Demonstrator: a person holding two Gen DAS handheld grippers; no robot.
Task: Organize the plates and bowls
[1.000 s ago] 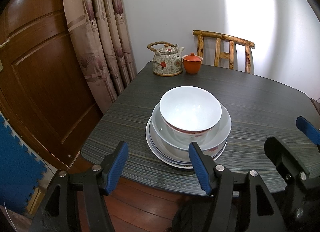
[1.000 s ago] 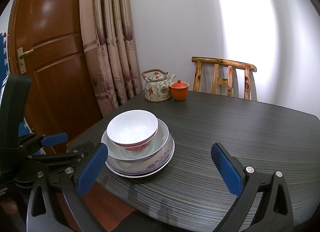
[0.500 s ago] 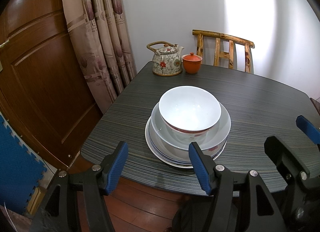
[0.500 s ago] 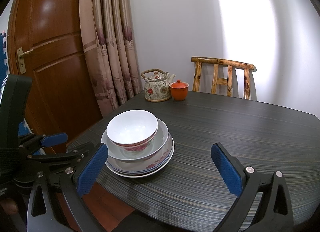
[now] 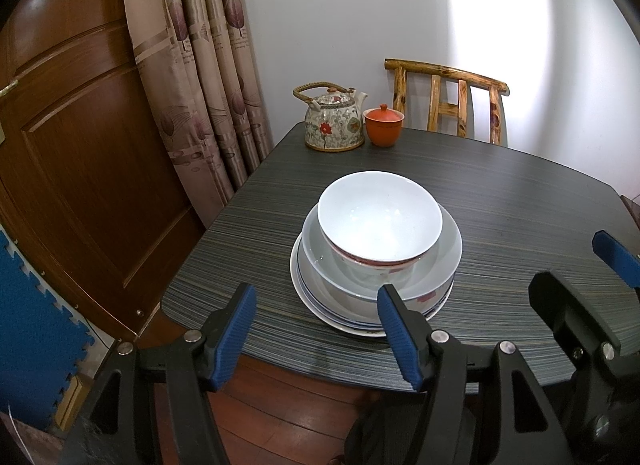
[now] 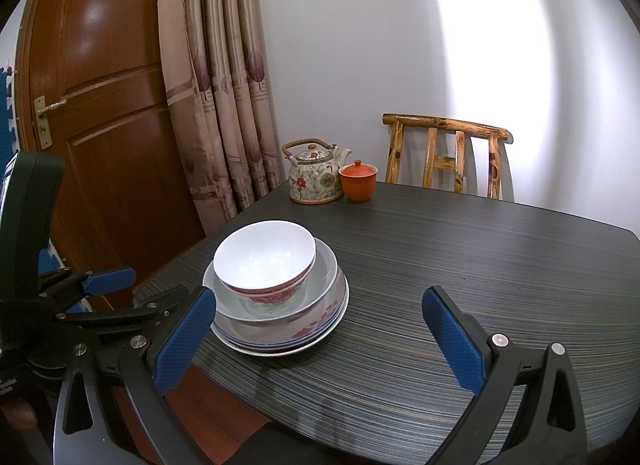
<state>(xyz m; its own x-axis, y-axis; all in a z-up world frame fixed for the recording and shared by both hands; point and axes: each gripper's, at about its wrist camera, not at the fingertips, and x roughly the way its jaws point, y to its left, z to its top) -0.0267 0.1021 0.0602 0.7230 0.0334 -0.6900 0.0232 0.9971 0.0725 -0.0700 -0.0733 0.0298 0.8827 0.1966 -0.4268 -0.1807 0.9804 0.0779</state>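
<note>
A white bowl (image 5: 380,217) with a red flower band sits on top of a stack: a wider shallow bowl (image 5: 444,265) under it, then plates (image 5: 308,297) at the bottom. The stack stands on the dark striped table (image 5: 520,205) near its front left edge. It also shows in the right wrist view (image 6: 264,259). My left gripper (image 5: 320,329) is open and empty, just in front of the stack. My right gripper (image 6: 320,333) is open and empty, to the right of the stack. The right gripper also shows in the left wrist view (image 5: 580,277).
A floral teapot (image 5: 332,121) and an orange lidded cup (image 5: 383,125) stand at the table's far corner. A wooden chair (image 5: 448,105) is behind the table. Curtains (image 5: 200,65) and a brown door (image 5: 80,145) are on the left.
</note>
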